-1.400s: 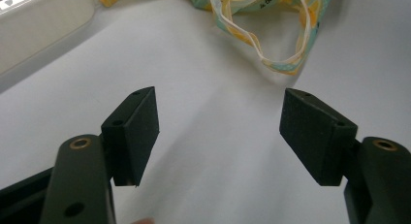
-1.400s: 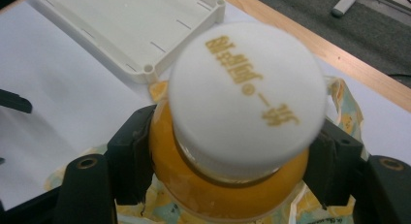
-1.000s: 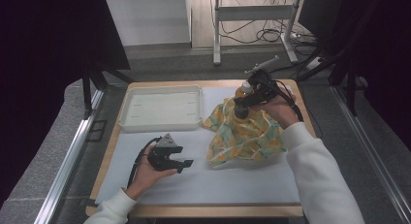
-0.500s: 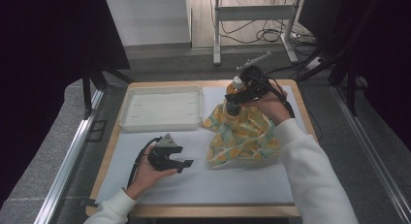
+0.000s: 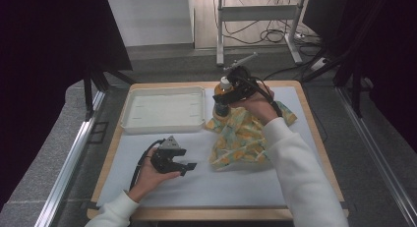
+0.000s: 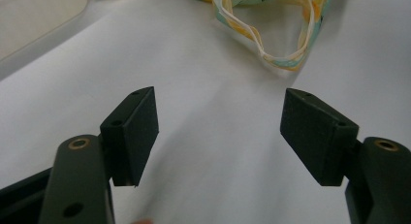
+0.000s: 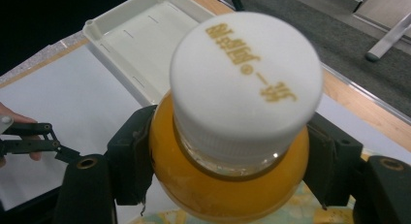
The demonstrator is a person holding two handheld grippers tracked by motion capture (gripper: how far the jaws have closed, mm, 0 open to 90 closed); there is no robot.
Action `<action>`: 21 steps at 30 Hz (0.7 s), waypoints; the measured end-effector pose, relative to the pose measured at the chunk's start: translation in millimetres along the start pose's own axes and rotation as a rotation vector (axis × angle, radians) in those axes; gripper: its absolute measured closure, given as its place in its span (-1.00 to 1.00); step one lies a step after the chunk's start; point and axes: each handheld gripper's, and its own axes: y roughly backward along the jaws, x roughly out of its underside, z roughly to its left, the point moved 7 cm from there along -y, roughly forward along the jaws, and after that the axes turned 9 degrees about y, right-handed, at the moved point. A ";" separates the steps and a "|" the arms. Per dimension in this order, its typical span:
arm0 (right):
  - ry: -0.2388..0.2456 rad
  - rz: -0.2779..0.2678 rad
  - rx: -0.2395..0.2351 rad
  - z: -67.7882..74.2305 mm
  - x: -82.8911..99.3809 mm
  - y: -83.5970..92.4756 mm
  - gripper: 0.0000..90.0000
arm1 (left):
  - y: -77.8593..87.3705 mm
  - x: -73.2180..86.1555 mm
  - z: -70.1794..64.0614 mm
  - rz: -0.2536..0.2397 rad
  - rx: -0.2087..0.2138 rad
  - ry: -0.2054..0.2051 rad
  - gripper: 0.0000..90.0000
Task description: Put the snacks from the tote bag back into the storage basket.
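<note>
A small bottle (image 7: 232,136) of orange drink with a white cap (image 5: 224,84) is held upright above the table's back middle. My right gripper (image 5: 222,96) is shut on its shoulder, one black pad on each side (image 7: 133,156). Below and right of it lies a crumpled yellow and teal cloth bag (image 5: 241,138), its looped handles (image 6: 281,44) trailing toward my left gripper. That left gripper (image 5: 189,167) rests low on the white mat at the front left, open, nothing between its pads (image 6: 138,127).
A white shallow tray (image 5: 164,109) stands at the back left of the mat, just left of the bottle. The white mat (image 5: 206,187) covers a wooden table (image 5: 105,158). Dark screens and metal rails flank the table.
My right gripper has carried the bottle leftward, away from over the bag toward the tray. The left gripper has stayed put.
</note>
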 end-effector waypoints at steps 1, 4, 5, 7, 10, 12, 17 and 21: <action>0.001 0.003 -0.002 0.7 -0.4 -2.2 -0.33 | -0.2 0.1 -0.1 0.000 0.001 0.000 -0.33; 0.004 0.005 -0.009 2.7 -3.0 -8.6 -0.33 | -0.7 0.4 -0.1 0.006 0.001 -0.002 -0.33; 0.009 0.006 -0.009 2.8 -3.6 -9.9 -0.33 | -1.0 0.6 0.2 0.010 0.000 -0.005 -0.33; 0.010 0.000 -0.015 3.8 -6.7 -14.0 -0.33 | -1.4 0.9 0.2 0.014 0.001 -0.006 -0.33; 0.010 -0.001 -0.019 4.2 -9.1 -19.6 -0.33 | -1.6 0.7 -0.9 0.012 0.022 0.005 -0.33; 0.004 0.000 -0.020 5.1 -10.4 -23.8 -0.33 | -1.2 0.5 -0.8 0.009 0.019 0.004 -0.33; 0.021 0.002 -0.026 6.7 -14.3 -34.6 -0.33 | -0.7 0.3 -0.5 0.006 0.021 0.007 -0.33; 0.018 -0.005 -0.033 8.2 -18.3 -42.6 -0.33 | -1.8 0.8 -0.2 0.011 0.015 -0.001 -0.33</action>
